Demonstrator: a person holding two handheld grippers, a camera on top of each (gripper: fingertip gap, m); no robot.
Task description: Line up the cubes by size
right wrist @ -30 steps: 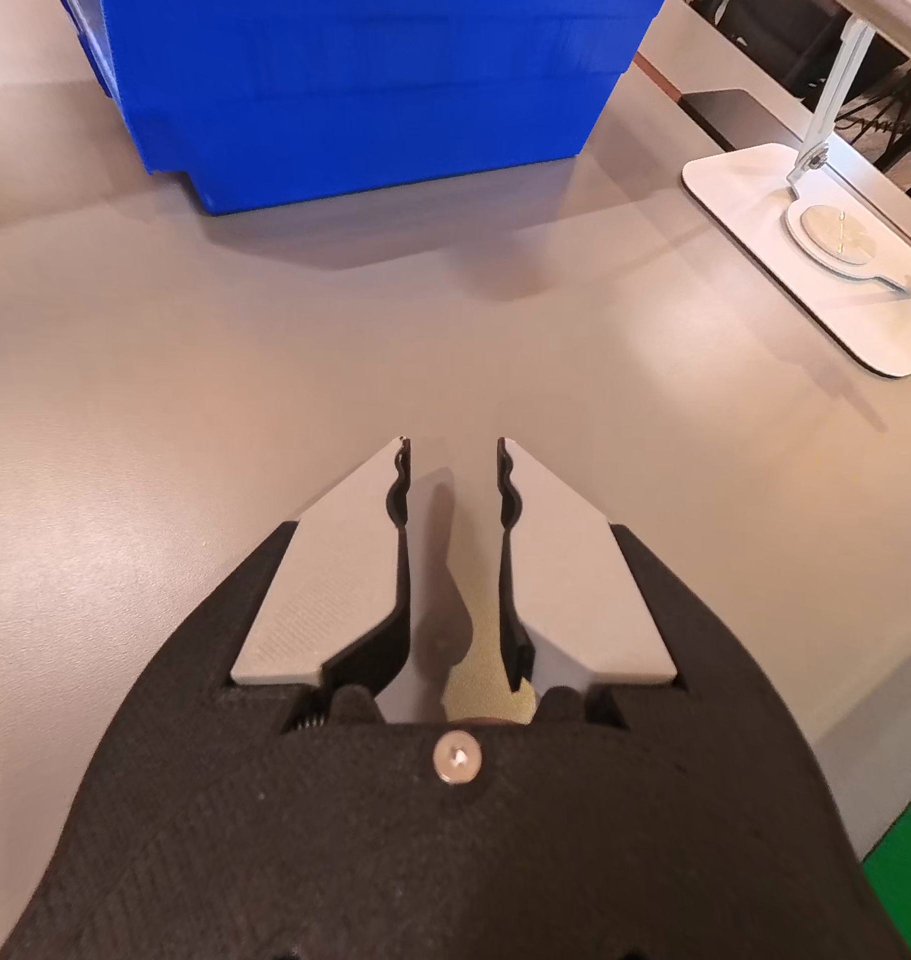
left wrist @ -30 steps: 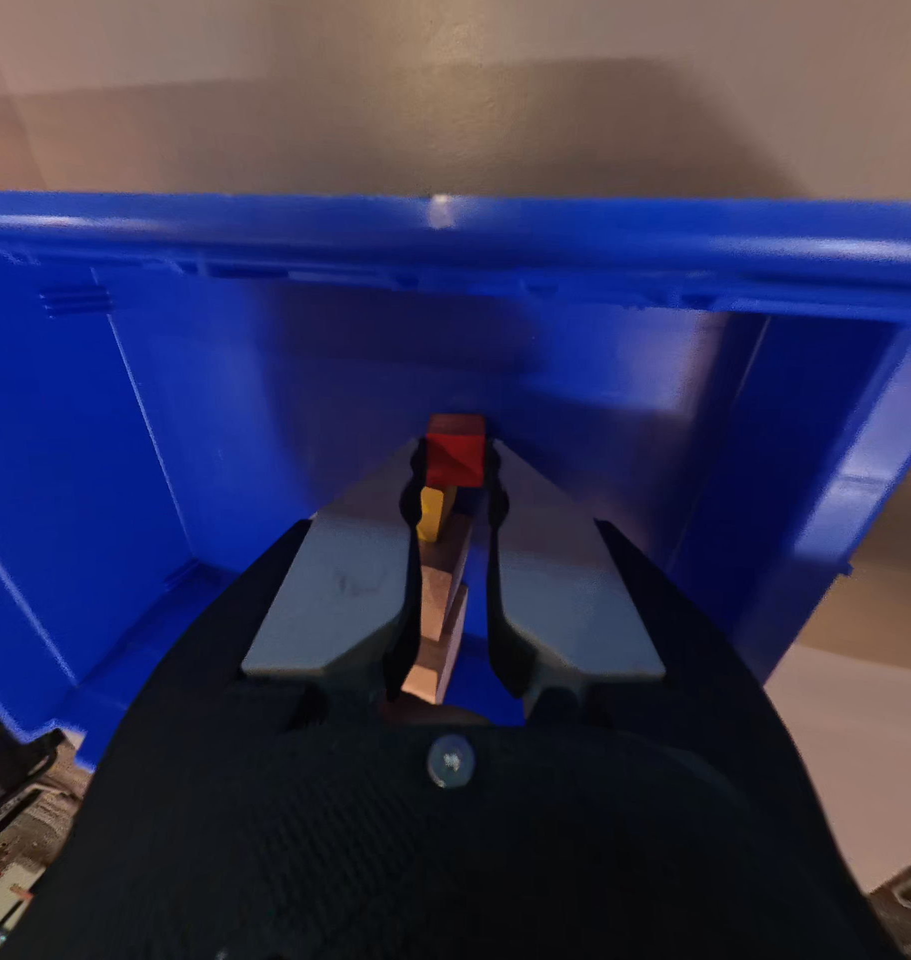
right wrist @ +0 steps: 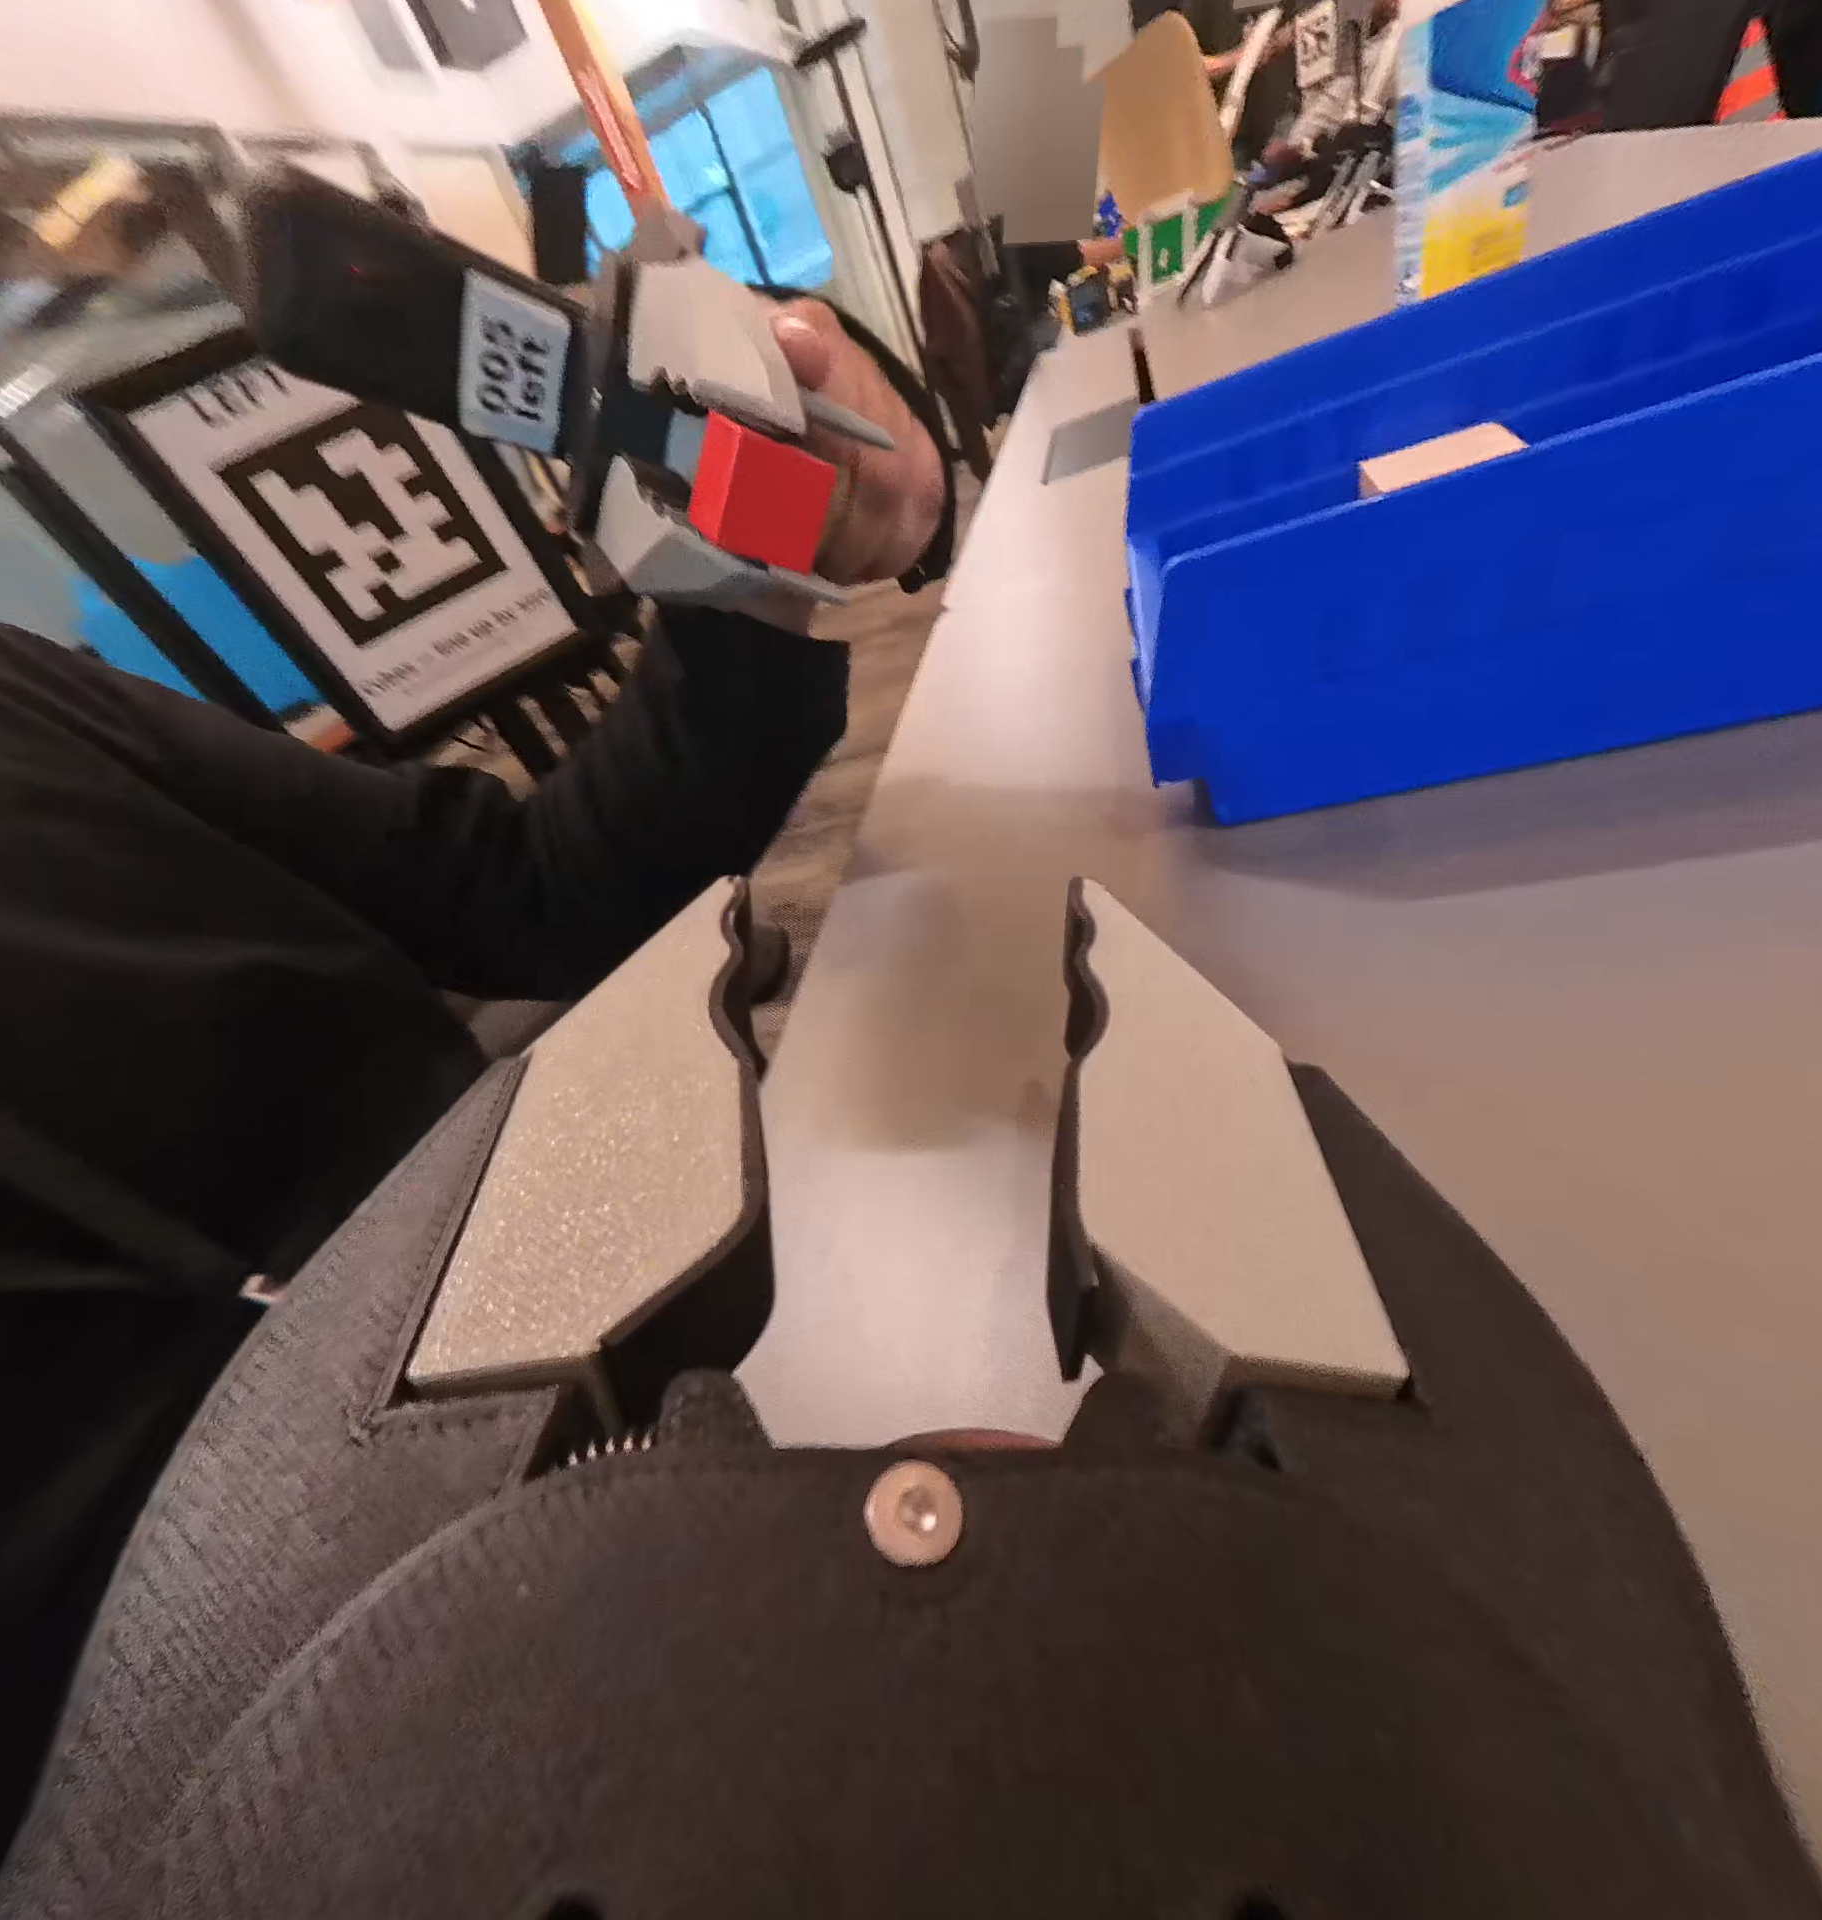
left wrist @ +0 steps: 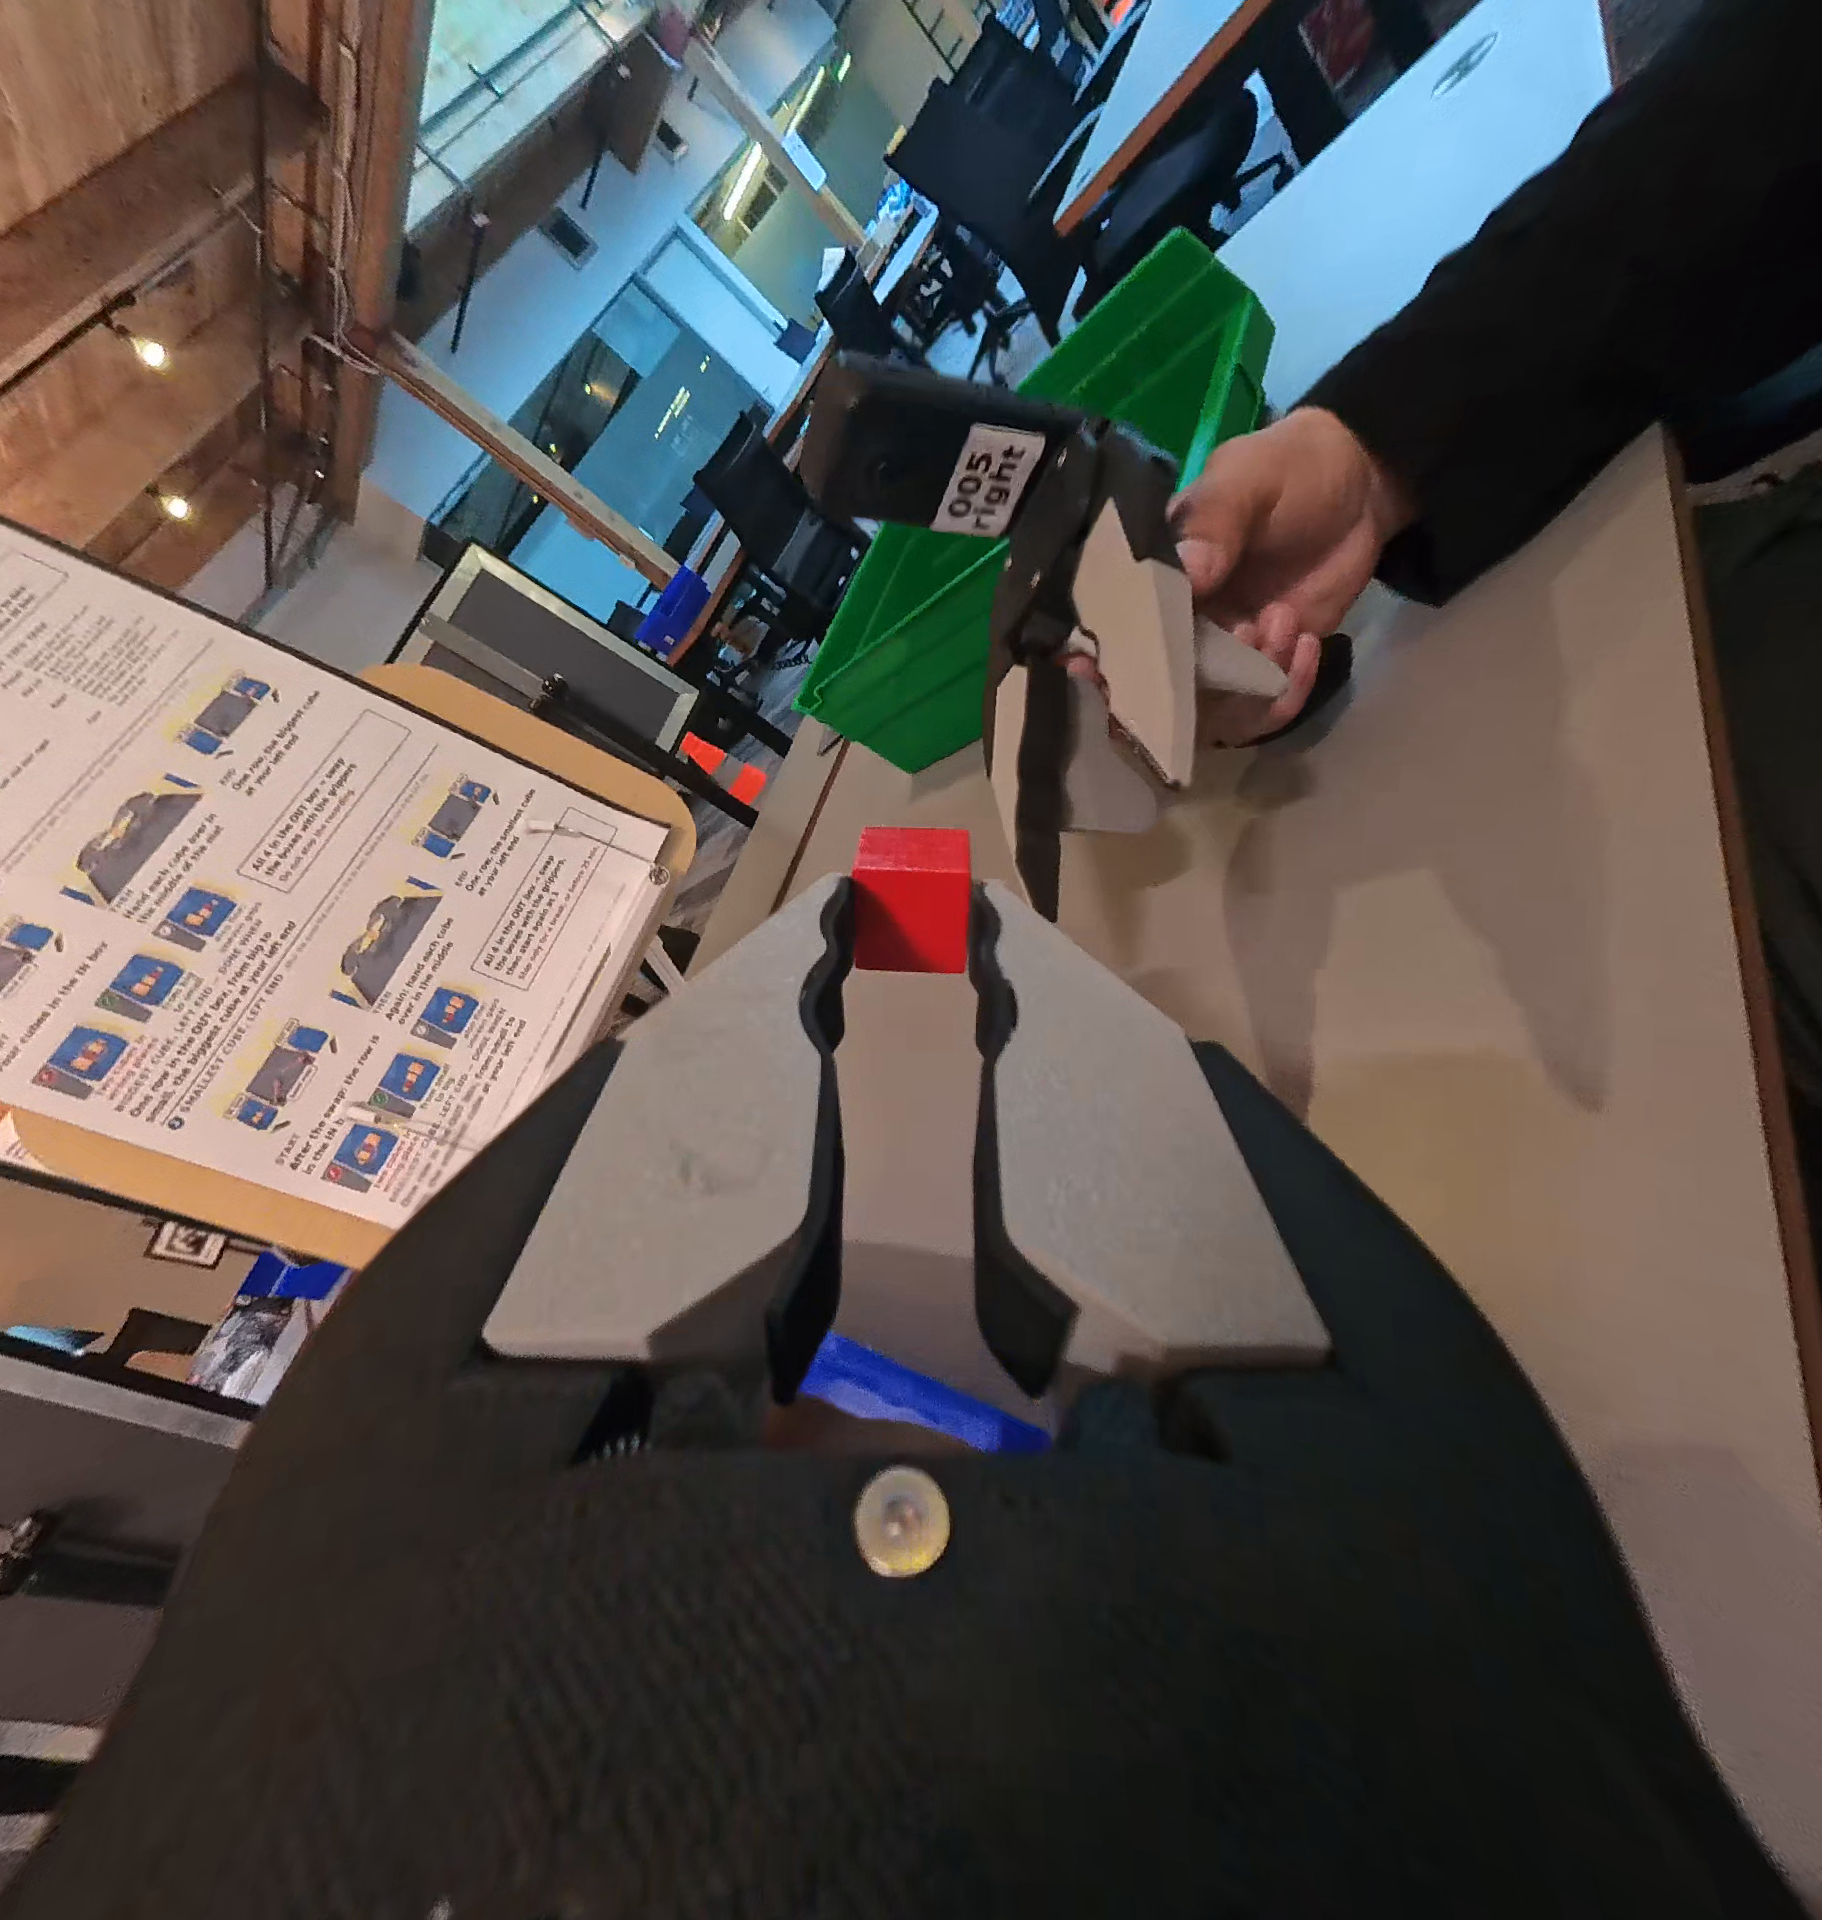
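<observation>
Above the grey table, the left gripper pinches a red cube while the right gripper stands spread with nothing in it.

The red cube sits clamped between the left gripper's fingertips, held in the air clear of the tabletop; the right wrist view shows it from the side, gripped in front of the person's hand. The right gripper's grey fingers are apart, with only bare table showing between them, and it hangs over the table near the person's black sleeve. A blue bin rests on the table farther off, with a pale wooden cube inside it. A green bin lies behind the right gripper in the left wrist view, and an instruction sheet stands off to the side of the table.
</observation>
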